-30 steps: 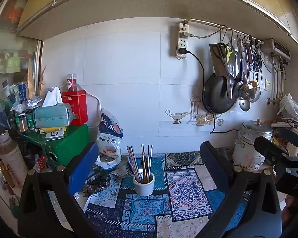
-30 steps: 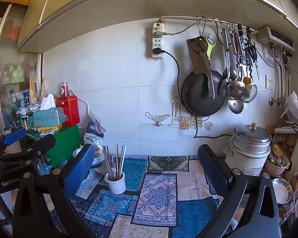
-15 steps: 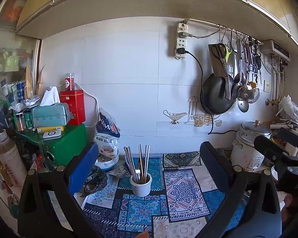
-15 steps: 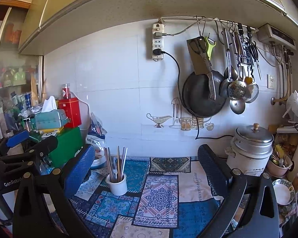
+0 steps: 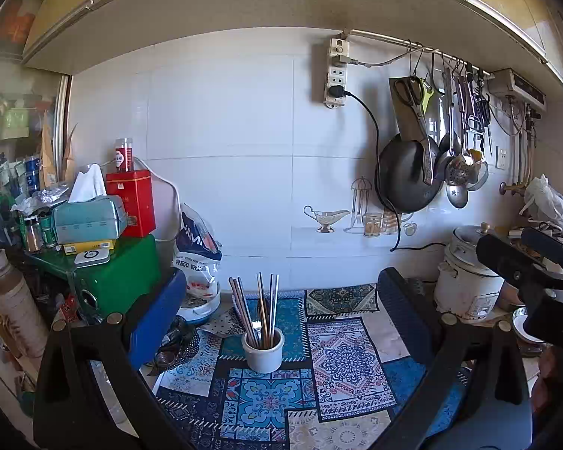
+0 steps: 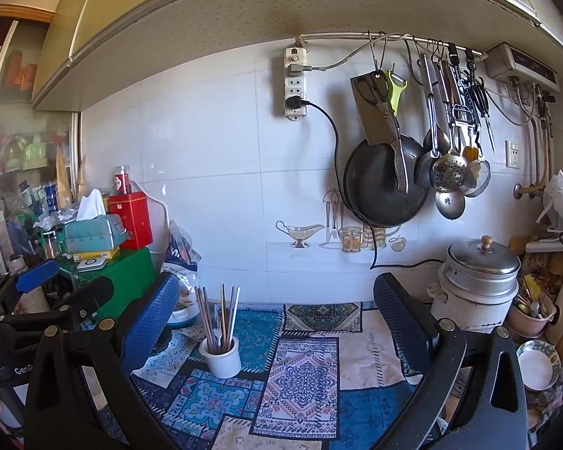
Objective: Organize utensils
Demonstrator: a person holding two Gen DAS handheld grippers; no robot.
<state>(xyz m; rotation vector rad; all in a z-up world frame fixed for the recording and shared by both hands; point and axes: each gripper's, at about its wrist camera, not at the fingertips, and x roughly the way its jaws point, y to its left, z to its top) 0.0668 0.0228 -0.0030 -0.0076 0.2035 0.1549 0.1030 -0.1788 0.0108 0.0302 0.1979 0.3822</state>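
Both tongs, left (image 5: 277, 322) and right (image 6: 274, 322), are held apart, empty; the white cup (image 5: 262, 350) of chopsticks (image 5: 261, 309) could be tipped if clipped on approach.

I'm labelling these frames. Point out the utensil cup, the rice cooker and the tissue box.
Utensil cup (image 5: 263, 354): left wrist view, front wall.
Rice cooker (image 6: 482, 260): right wrist view, metal lid.
Tissue box (image 5: 88, 219): left wrist view, front face.
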